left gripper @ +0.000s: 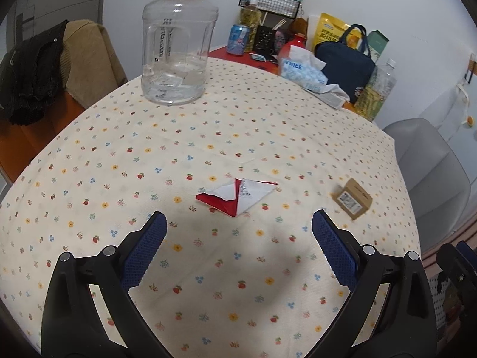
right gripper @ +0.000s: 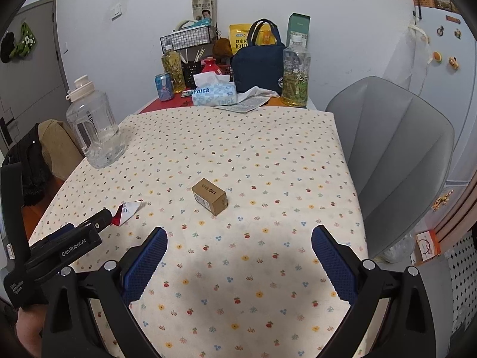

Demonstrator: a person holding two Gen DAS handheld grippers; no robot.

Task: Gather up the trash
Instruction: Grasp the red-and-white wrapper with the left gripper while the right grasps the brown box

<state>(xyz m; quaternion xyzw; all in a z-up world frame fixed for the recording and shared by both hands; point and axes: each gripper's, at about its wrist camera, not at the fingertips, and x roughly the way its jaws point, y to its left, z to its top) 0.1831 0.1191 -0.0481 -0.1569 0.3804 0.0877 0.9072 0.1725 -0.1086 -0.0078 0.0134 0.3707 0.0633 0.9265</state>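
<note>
both grippers – left gripper point(left gripper: 238, 223) and right gripper point(right gripper: 238, 238) – gape wide, holding nothing; red-and-white wrapper point(left gripper: 237, 195) mid frame, small brown box point(right gripper: 209, 196) mid frame.

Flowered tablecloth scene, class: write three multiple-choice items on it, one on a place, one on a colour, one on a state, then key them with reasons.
1. Where is the small cardboard box relative to the folded wrapper?
A. on top of it
B. to its right, apart
C. inside the water jug

2. What colours is the wrapper?
A. red and white
B. green and black
C. all blue

3. How does the left gripper stand?
A. shut on the box
B. shut on the wrapper
C. open, holding nothing

Key: 1 B, bare tablecloth lies between them; 2 A, red panels meet white printed ones; 3 C, its blue pads stand wide apart short of the wrapper.
</note>
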